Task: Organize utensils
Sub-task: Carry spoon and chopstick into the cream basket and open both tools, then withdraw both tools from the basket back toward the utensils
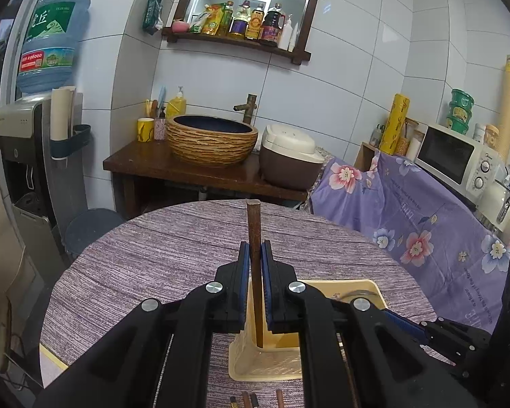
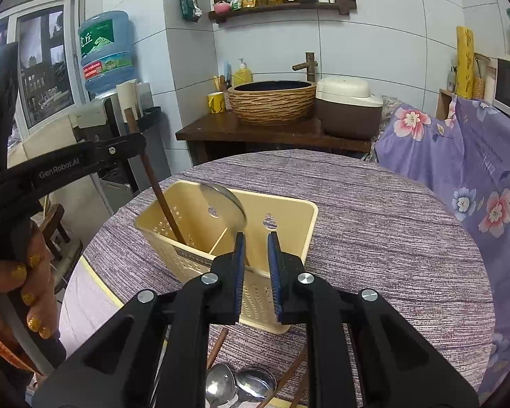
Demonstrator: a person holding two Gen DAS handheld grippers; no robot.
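My left gripper [image 1: 254, 251] is shut on a brown chopstick [image 1: 254, 224] held upright, its lower end inside the left compartment of the cream utensil holder [image 1: 363, 287]. In the right wrist view the chopstick [image 2: 159, 193] leans into the holder [image 2: 289, 210], and the left gripper [image 2: 119, 148] grips it high up. A metal spoon [image 2: 226, 204] stands in the holder's right compartment. My right gripper [image 2: 256, 241] is slightly open and empty, just in front of the holder. Two spoons [image 2: 241, 384] and several chopsticks [image 2: 289, 377] lie on the table below it.
The round table has a purple striped cloth [image 2: 374, 238]. More chopstick ends [image 1: 255, 399] lie near the front edge. Behind are a basin stand [image 1: 210, 139], rice cooker [image 1: 289, 156], water dispenser [image 1: 47, 40] and a floral-covered counter [image 1: 418, 217] with a microwave [image 1: 459, 156].
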